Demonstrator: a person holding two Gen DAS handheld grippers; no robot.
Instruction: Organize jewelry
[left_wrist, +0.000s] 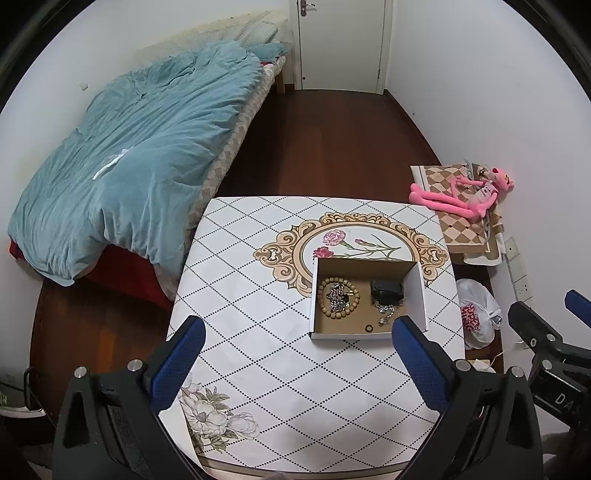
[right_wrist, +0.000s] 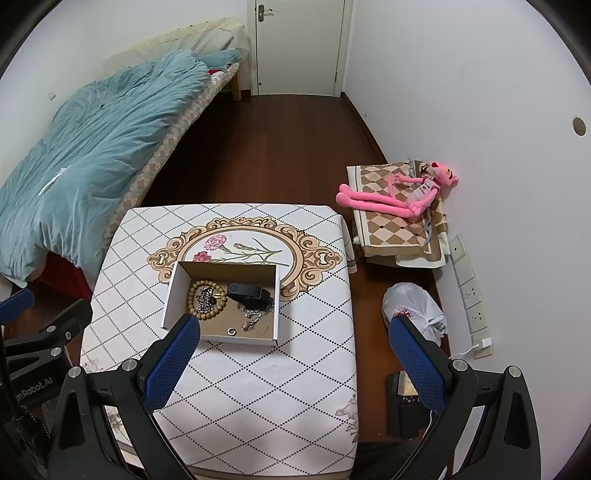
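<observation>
L gripper (left_wrist: 297, 354) spread wide, empty | R gripper (right_wrist: 295, 352) same | both above table (left_wrist: 258, 295), near box (left_wrist: 419, 291)

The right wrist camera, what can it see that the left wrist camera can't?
Only the right wrist view shows a round hole in the wall and a dark box on the floor. Only the left wrist view shows shoes at its left edge. Both show the cardboard box, wooden bead bracelet, ring, pink plush toy, and both open tongs, left and right.
</observation>
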